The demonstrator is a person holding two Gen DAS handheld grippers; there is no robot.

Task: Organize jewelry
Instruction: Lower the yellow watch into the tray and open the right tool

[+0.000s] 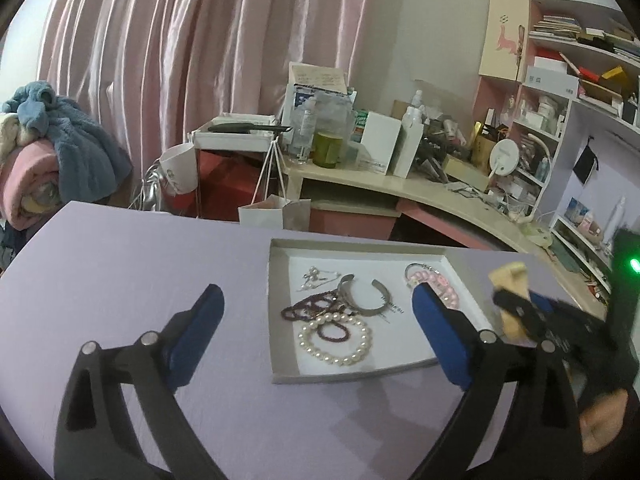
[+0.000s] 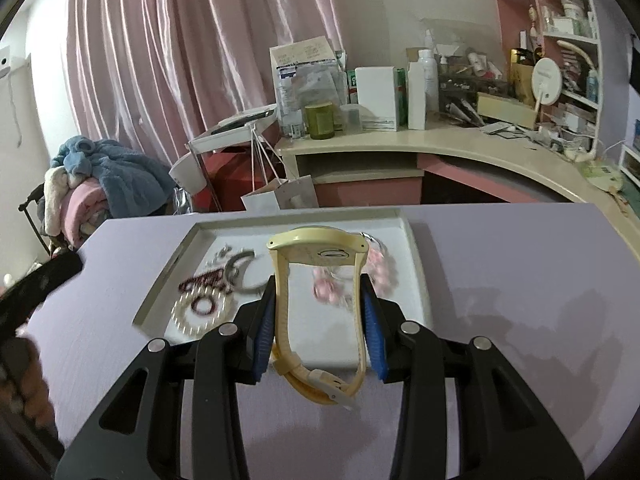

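Observation:
A shallow grey tray with a white floor sits on the lilac table. In it lie a pearl bracelet, dark red bead bracelets, a silver cuff, pearl earrings and a pink bead bracelet. My left gripper is open and empty, fingers spread either side of the tray. My right gripper is shut on a cream-yellow watch and holds it above the tray's near right part. It shows blurred in the left wrist view.
A curved beige desk crowded with boxes, bottles and a round mirror stands behind the table. Pink shelves are at right. A white paper bag hangs past the table's far edge. A chair piled with blankets is at left.

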